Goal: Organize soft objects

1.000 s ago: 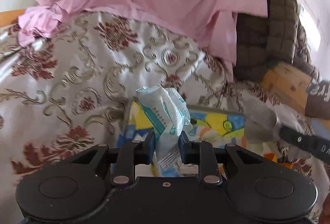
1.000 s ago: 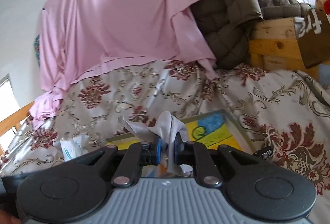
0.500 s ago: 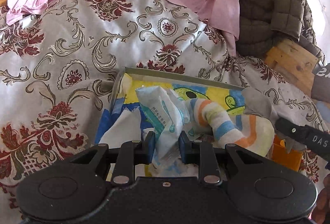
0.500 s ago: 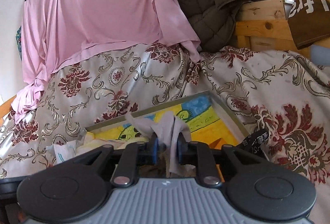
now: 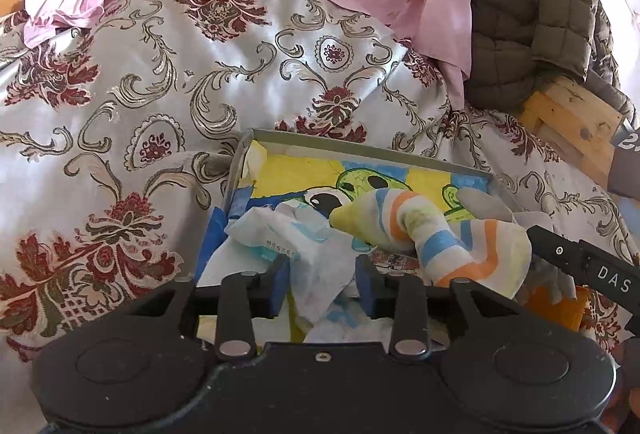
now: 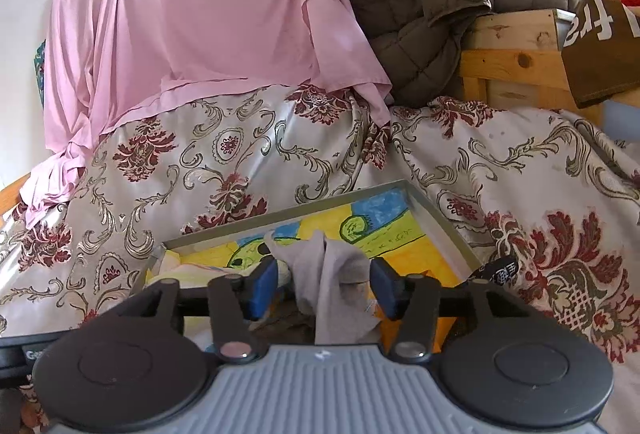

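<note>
Here both grippers hang over the grey-rimmed tray [image 5: 360,150] on the floral bedspread [image 5: 168,82], each with jaws that have just been opening. The left gripper [image 5: 322,280] stands spread around the crumpled tissue packet [image 5: 288,238], pads off it; the right gripper [image 6: 324,288] is spread wider around the grey cloth [image 6: 332,274]. Either soft piece could cling to a pad and be dragged back out on withdrawal. The striped sock [image 5: 432,234], just right of the left fingers, could get nudged over the rim.
</note>
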Demonstrator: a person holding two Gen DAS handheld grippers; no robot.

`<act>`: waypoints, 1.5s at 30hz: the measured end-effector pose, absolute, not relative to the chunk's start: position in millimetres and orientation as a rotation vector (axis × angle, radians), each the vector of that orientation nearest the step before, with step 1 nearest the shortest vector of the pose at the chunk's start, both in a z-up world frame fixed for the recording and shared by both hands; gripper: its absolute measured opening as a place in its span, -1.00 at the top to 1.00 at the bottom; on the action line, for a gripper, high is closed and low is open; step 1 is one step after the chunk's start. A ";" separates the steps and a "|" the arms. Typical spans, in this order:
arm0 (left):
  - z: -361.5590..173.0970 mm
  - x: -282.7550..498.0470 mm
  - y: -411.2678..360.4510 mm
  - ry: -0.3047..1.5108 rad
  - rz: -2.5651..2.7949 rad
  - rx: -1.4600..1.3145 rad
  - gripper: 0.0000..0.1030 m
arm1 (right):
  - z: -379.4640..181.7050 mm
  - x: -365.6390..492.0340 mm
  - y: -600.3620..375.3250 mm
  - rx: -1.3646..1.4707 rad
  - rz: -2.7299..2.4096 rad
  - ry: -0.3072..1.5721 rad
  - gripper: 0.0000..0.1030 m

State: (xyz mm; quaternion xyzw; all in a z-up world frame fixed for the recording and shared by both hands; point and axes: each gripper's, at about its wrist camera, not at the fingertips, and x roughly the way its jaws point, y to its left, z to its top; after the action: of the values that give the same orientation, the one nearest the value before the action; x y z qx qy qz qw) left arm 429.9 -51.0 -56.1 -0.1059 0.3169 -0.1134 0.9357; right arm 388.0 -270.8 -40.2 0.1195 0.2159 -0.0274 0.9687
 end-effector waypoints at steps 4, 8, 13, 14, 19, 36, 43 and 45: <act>-50.2 423.8 -47.6 0.640 -0.220 -0.222 0.04 | -35.3 383.7 -269.7 0.235 -0.049 0.437 -0.33; -39.1 417.1 -45.7 0.626 -0.216 -0.213 -0.07 | -24.8 373.2 -267.4 0.224 -0.051 0.424 -0.49; -17.0 399.4 -44.2 0.580 -0.215 -0.221 -0.28 | -4.0 350.3 -268.4 0.229 -0.050 0.390 -0.68; -12.4 394.8 -44.5 0.568 -0.216 -0.214 -0.30 | 0.3 345.1 -268.5 0.229 -0.049 0.384 -0.72; 12.0 364.4 -42.3 0.499 -0.208 -0.185 -0.54 | 23.7 316.5 -267.7 0.213 -0.038 0.355 -0.84; 58.5 228.4 -25.0 0.352 -0.146 -0.208 -0.98 | 63.3 188.0 -264.6 0.179 -0.005 0.261 -0.99; 60.1 172.2 -23.9 0.324 -0.129 -0.200 -0.98 | 63.6 139.6 -262.1 0.157 0.009 0.246 -0.99; 58.7 158.9 -24.5 0.321 -0.124 -0.194 -0.98 | 61.3 128.1 -261.5 0.157 0.015 0.254 -1.00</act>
State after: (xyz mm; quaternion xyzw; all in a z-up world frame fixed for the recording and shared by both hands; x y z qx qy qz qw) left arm 158.9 -24.5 58.7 -0.0965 0.1593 -0.0616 0.9806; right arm 128.1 -261.5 61.3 0.0780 0.1266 0.0077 0.9889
